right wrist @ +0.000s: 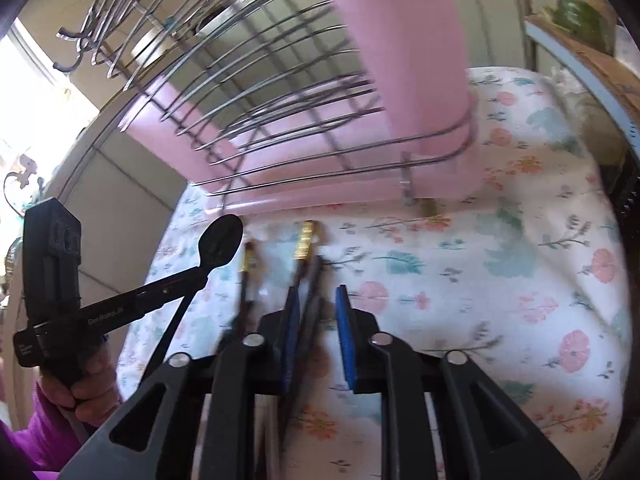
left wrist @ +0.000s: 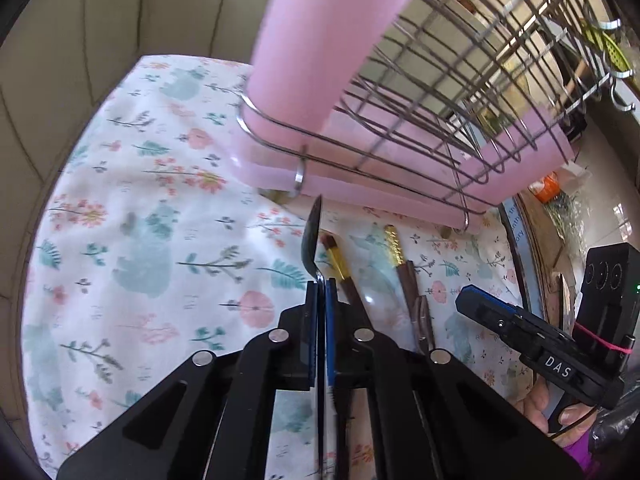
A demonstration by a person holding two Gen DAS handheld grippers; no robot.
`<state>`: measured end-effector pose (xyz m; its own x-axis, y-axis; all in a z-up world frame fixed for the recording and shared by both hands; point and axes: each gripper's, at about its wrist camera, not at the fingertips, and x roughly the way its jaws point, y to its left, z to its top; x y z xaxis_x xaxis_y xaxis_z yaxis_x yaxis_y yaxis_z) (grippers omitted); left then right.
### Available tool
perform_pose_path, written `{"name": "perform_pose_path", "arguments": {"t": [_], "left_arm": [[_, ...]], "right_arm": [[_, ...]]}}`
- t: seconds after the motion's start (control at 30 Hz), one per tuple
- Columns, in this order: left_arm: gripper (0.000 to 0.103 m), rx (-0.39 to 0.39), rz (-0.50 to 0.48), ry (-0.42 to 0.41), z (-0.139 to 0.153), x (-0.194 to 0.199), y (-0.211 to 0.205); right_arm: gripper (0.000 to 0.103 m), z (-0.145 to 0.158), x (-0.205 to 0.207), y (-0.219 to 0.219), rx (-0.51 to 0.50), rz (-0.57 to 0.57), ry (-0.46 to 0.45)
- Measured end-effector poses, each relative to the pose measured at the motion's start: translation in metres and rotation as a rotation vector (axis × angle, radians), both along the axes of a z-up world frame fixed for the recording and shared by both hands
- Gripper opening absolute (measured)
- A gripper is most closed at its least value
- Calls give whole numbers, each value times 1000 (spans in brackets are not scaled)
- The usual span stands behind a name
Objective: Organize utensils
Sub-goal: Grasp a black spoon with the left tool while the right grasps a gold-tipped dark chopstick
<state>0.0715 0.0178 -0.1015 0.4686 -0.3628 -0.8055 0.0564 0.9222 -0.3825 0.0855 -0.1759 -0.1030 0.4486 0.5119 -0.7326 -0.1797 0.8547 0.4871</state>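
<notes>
My left gripper (left wrist: 321,286) is shut on the neck of a dark metal spoon (left wrist: 312,236), held above the floral cloth with its bowl pointing at the pink dish rack (left wrist: 360,128). The spoon (right wrist: 220,240) and the left gripper (right wrist: 192,276) also show in the right wrist view. Two brown chopsticks with gold ends (left wrist: 394,248) and another metal utensil (left wrist: 424,320) lie on the cloth to the right. My right gripper (right wrist: 318,300) is open just over those chopsticks (right wrist: 304,244); it also shows in the left wrist view (left wrist: 464,298).
The wire rack (right wrist: 280,80) on its pink tray fills the back, with a pink cutlery holder (left wrist: 320,40) at one end. The floral cloth (left wrist: 140,200) covers the table. A round tray edge and clutter (left wrist: 552,200) sit at the right.
</notes>
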Motion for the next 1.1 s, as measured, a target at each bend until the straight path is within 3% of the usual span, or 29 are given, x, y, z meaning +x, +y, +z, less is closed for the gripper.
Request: {"name": "perform_pose_path", "arguments": {"t": [0.2, 0.4, 0.63, 0.83, 0.93, 1.1], "left_arm": [[3, 30, 19, -1, -2, -8, 26], [3, 42, 8, 33, -13, -11, 37], [4, 112, -75, 99, -18, 3, 29], [4, 157, -136, 171, -25, 18, 24], [4, 169, -145, 200, -26, 25, 22], [4, 122, -126, 245, -27, 31, 28]], "right_arm": [[16, 5, 11, 41, -10, 108, 39], [16, -1, 26, 81, -127, 180, 82], [16, -14, 41, 99, -234, 216, 122], [16, -26, 46, 100, -247, 239, 145], [8, -29, 48, 102, -236, 250, 146], [7, -20, 43, 97, -173, 260, 123]]}}
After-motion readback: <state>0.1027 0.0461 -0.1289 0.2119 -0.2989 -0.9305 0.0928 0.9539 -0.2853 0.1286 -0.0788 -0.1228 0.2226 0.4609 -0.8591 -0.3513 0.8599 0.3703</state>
